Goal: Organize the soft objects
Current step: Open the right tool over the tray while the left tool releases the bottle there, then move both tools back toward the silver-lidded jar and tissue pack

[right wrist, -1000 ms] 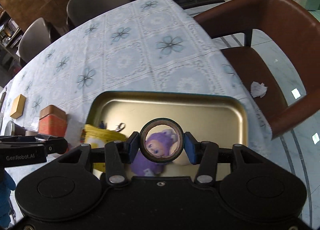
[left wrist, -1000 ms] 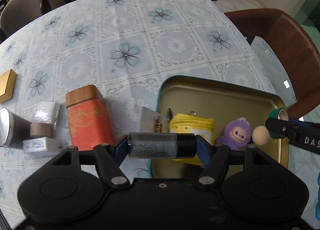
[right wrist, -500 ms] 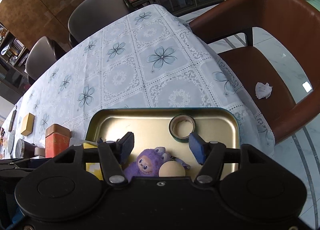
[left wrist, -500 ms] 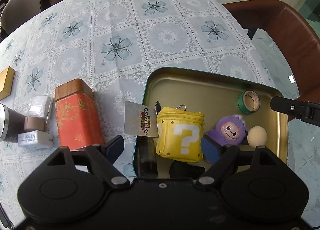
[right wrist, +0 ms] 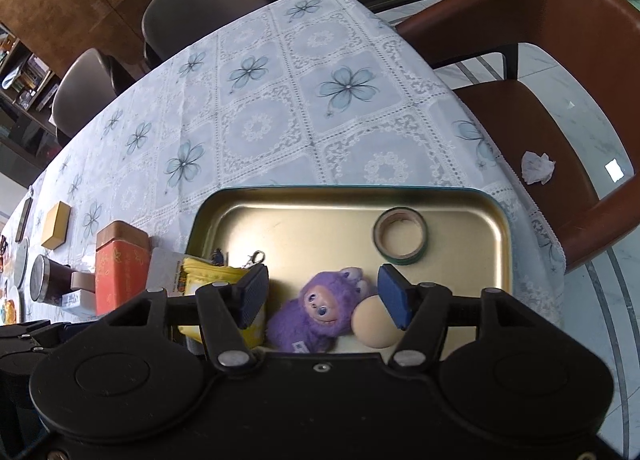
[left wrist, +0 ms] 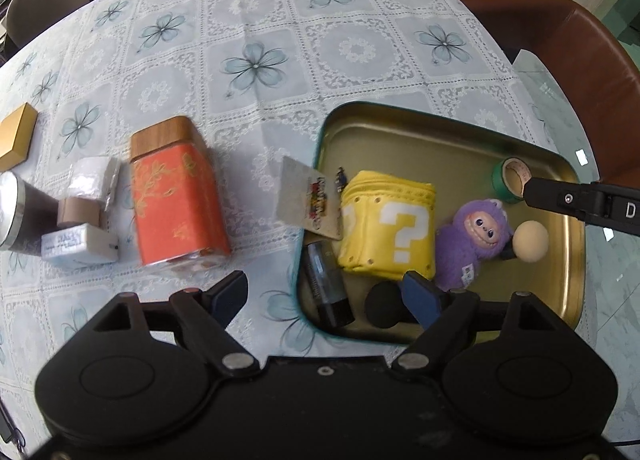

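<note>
Far left on flowered tablecloth (left wrist: 256, 60): dark steel-lidded jar (left wrist: 18, 212), small white boxes, then orange tin with wood-look lid (left wrist: 176, 192) (hard goods, likely kept off tray on purpose). Left gripper (left wrist: 326, 294) agape, nothing between pads, poised above black-capped glitter tube (left wrist: 326, 284) lying in gold metal tray (left wrist: 440, 140). Yellow fabric question-mark pouch (left wrist: 390, 226), purple plush doll (left wrist: 472, 238), cream ball (left wrist: 530, 241), green tape roll (left wrist: 512, 178) gathered in tray. Right gripper (right wrist: 320, 296) spread wide, empty, above doll. Readable: "?" on pouch; lone "D" on arm; tag print blurred.
</note>
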Available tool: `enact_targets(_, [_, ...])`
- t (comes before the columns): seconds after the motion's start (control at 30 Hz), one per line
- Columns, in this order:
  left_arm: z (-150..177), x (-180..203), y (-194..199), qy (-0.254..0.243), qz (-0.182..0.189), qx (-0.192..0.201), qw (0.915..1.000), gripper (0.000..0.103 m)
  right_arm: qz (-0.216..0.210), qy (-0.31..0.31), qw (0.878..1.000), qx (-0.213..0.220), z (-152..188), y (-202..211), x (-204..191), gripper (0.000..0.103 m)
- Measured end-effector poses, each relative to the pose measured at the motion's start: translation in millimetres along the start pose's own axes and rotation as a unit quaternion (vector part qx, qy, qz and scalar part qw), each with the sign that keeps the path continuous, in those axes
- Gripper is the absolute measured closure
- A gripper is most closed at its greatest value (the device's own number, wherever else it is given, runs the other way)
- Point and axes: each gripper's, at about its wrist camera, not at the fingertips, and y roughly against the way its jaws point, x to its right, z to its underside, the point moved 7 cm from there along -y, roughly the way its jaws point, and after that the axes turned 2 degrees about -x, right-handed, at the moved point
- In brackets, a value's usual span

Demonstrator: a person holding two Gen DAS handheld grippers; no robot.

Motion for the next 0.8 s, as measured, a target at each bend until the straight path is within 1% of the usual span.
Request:
enact_targets(0.17, [16, -38, 7, 0.017, -0.002, 0.004, 0.9998, 0.020, 0.000, 0.027, 1.000, 0.001, 5, -2, -41, 0.044])
enact_targets(0.33, [38, -95, 13, 0.036, -0.007, 0.008, 0.9993, 0.020, -0.003, 0.062, 0.998, -0.001, 19, -7, -98, 0.044])
enact_targets(0.47, [60, -153, 15, 0.053, -0.024, 0.008, 0.9983, 0.020, 0.000, 0.087, 0.996, -0.008, 34, -17, -154, 0.044])
enact_targets(0.53, [71, -185, 15, 0.064, -0.039, 0.009, 0.9971, 0.020, -0.012, 0.104, 0.994, -0.017, 44, -23, -185, 0.044])
enact_targets(0.6, [81, -218, 14, 0.077, -0.053, 0.005, 0.9956, 0.020, -0.017, 0.122, 0.992, -0.026, 54, -31, -216, 0.044])
enact_targets(0.67, [91, -252, 13, 0.093, -0.059, -0.001, 0.9940, 0.020, -0.019, 0.142, 0.989, -0.032, 63, -42, -247, 0.044])
enact_targets(0.8, [105, -314, 11, 0.119, -0.078, -0.009, 0.9897, 0.020, -0.022, 0.173, 0.984, -0.043, 77, -65, -297, 0.044])
